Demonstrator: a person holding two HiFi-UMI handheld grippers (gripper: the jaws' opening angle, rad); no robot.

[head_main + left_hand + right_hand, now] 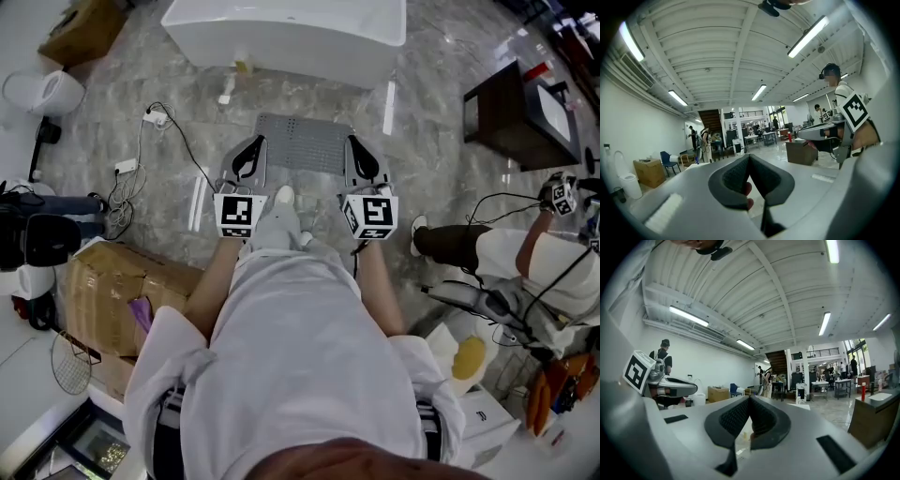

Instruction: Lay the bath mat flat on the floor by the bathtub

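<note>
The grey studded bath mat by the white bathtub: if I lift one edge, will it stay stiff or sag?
The grey studded bath mat lies thin and flat on the glossy stone floor, so it would probably sag, not stay stiff. Its dotted surface suggests rubber, so it would likely resist sliding when pushed.

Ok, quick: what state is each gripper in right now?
Left gripper: tongs shut, nothing between them.
Right gripper: tongs shut, nothing between them.
</note>
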